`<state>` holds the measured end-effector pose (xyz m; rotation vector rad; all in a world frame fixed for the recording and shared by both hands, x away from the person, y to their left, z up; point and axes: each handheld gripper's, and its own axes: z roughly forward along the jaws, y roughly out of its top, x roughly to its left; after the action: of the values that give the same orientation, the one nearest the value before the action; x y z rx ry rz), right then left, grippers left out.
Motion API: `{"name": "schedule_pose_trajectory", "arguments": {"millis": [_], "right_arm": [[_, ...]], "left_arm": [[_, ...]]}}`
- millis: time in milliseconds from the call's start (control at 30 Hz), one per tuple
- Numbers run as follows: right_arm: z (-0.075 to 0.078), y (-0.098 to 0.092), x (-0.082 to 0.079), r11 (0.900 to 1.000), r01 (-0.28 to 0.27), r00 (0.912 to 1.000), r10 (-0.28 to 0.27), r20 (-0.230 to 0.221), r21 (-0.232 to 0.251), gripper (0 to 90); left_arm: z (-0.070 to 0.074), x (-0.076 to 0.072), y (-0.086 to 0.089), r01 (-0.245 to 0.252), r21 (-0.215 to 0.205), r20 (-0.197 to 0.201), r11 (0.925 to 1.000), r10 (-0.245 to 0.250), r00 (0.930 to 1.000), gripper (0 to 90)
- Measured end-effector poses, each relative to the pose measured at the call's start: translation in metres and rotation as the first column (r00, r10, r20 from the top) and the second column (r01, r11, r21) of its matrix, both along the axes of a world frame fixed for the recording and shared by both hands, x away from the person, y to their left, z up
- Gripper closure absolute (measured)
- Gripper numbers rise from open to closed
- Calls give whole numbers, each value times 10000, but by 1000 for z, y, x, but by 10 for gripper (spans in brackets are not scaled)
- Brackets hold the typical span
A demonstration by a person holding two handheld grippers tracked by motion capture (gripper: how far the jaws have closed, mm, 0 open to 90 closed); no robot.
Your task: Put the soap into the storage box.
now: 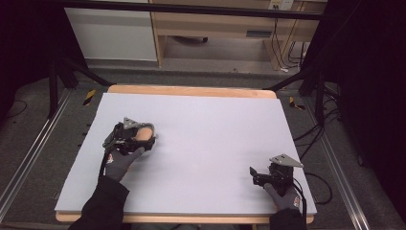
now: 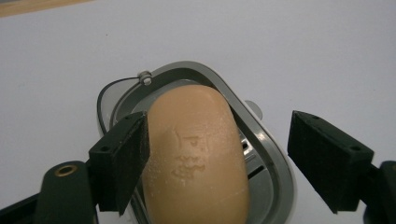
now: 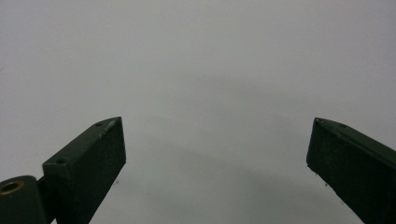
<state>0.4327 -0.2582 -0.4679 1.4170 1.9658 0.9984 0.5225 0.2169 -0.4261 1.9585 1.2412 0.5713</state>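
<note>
The left gripper (image 2: 217, 154) stood with its jaws wide apart around the soap bar (image 2: 196, 158). One jaw lay against or just beside the bar's flank and the other stood well clear, so nothing was clamped. The main risk, in my judgement, was that drawing the gripper away would drag that near jaw along the bar and tip or slide it off the soap dish (image 2: 261, 140); the bar's surface looked damp and slick, which would make a slip likelier. A second risk was nudging the light dish itself across the table (image 1: 215, 124).

The soap lay lengthwise in the grey dish, between the jaws and nearer one of them (contact could not be settled). The dish sat left of the table's middle. The right gripper (image 1: 256, 173) rested far from the dish, near the table's right front corner, jaws wide and empty.
</note>
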Motion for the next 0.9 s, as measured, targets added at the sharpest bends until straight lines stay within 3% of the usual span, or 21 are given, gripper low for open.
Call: {"name": "schedule_pose_trajectory", "arguments": {"millis": [333, 633, 900], "right_arm": [[-1, -2, 2, 9996, 288, 9996, -288, -17, -39, 48], [0, -4, 1, 9989, 469, 9989, -469, 4, -7, 48], [-2, -8, 1, 9981, 615, 9980, -615, -138, -64, 48]], "left_arm": [[6, -32, 14, 513, -792, 322, 9955, -489, 9983, 205], [3, -56, 30, 618, -772, 610, 9951, -571, 9965, 192], [-13, -71, 49, 449, -931, 566, 9946, -397, 9976, 185]]}}
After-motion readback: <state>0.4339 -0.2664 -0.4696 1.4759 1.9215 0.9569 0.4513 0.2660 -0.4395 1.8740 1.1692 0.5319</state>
